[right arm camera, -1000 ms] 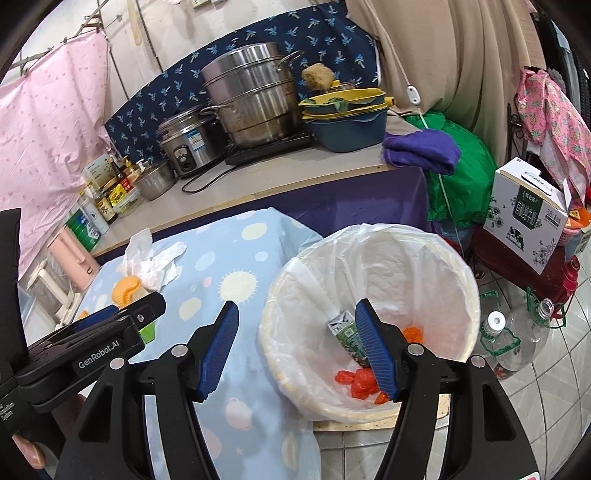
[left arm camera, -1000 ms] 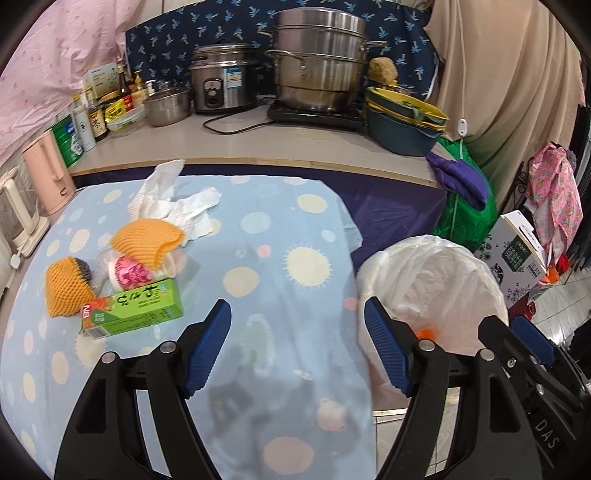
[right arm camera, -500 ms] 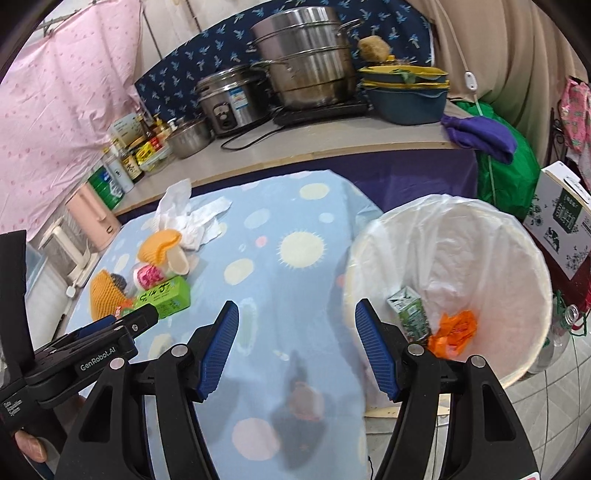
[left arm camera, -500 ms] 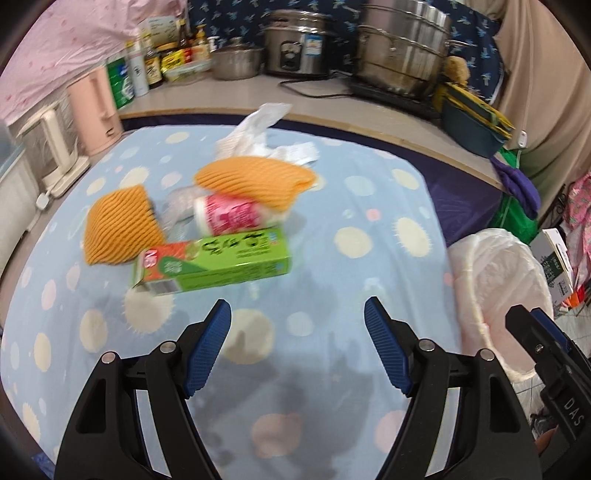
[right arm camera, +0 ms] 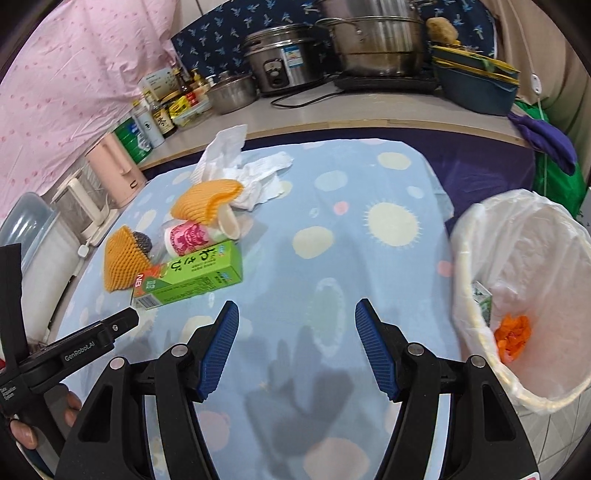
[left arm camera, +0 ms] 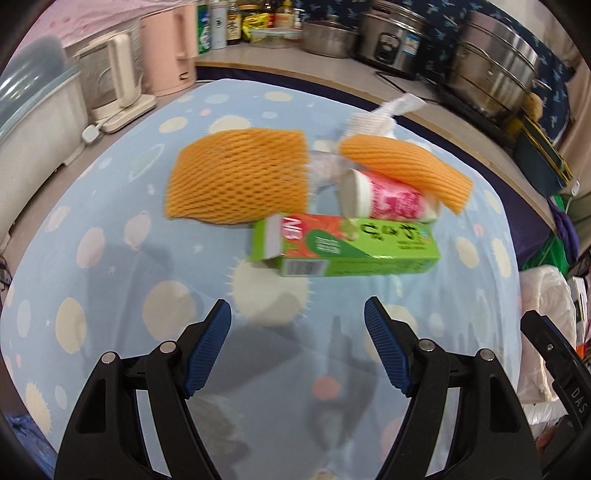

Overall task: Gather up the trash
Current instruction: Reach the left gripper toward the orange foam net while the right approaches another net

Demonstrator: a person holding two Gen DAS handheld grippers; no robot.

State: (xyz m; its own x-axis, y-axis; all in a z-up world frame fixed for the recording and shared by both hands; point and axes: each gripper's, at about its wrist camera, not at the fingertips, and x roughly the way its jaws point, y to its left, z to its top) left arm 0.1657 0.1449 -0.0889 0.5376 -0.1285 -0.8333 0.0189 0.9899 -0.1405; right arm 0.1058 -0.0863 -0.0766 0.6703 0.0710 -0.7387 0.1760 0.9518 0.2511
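Trash lies in a cluster on the blue dotted tablecloth [left arm camera: 110,258]: a green box [left arm camera: 354,245] [right arm camera: 192,277], a pink-printed cup [left arm camera: 388,199] [right arm camera: 188,238] on its side, two orange foam nets [left arm camera: 236,177] [left arm camera: 406,164] [right arm camera: 123,262] [right arm camera: 207,201] and crumpled white tissue [left arm camera: 380,116] [right arm camera: 251,173]. My left gripper [left arm camera: 297,343] hangs open just short of the green box, nothing between its jaws. My right gripper [right arm camera: 293,343] is open over bare cloth, right of the box. A lined bin [right arm camera: 546,236] right of the table holds a small carton [right arm camera: 482,299] and orange scraps [right arm camera: 513,334].
A counter behind carries a rice cooker [right arm camera: 284,59], a large steel pot [right arm camera: 373,33], bowls, bottles and a pink kettle [right arm camera: 114,170]. A white appliance [left arm camera: 114,85] stands at the table's left edge. The left gripper's body [right arm camera: 74,347] and a hand show at lower left in the right wrist view.
Both grippers swung left from the bin toward the trash cluster and dropped lower. The green box and nets now sit close before the left gripper. Neither gripper's jaws changed.
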